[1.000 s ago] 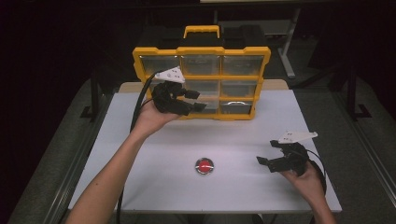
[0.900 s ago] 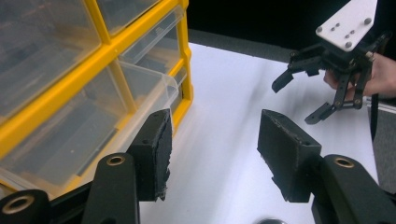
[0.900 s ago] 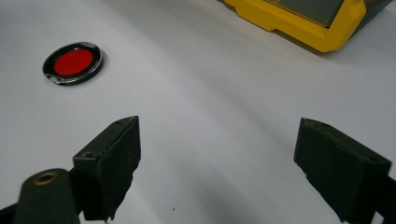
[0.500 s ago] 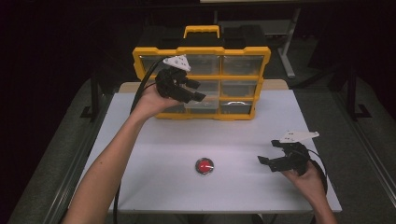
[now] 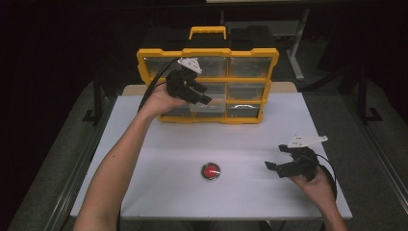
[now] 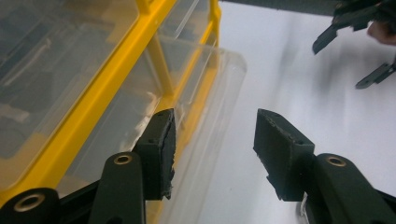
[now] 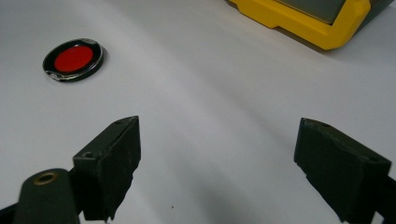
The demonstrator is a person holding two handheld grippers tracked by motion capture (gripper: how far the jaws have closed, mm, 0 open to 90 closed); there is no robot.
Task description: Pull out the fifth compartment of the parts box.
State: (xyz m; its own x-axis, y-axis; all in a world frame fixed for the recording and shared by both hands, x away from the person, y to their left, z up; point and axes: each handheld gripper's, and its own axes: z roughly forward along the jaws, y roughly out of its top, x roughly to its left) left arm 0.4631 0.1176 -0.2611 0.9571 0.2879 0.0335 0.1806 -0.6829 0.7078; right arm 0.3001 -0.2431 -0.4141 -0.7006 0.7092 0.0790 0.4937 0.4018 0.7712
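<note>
Black two-jaw left gripper (image 5: 204, 98) — jaws part-open and just closing, nothing gripped, held at the front of the organiser case. Clear plastic drawer (image 6: 205, 121) stands pulled partway out of the yellow organiser case (image 5: 250, 53), just beside the left pad. Right gripper (image 5: 274, 167) — jaws wide apart, empty, low over the white table (image 5: 159, 163). Red round disc (image 5: 210, 171) lies between the hands.

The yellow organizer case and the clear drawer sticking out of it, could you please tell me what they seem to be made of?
The yellow organizer case looks like moulded hard plastic with a smooth, slightly glossy finish: its frame has rounded edges and uniform colour. The clear drawer seems to be transparent plastic, since the yellow frame and the table show through it, with soft reflections on its walls.
</note>
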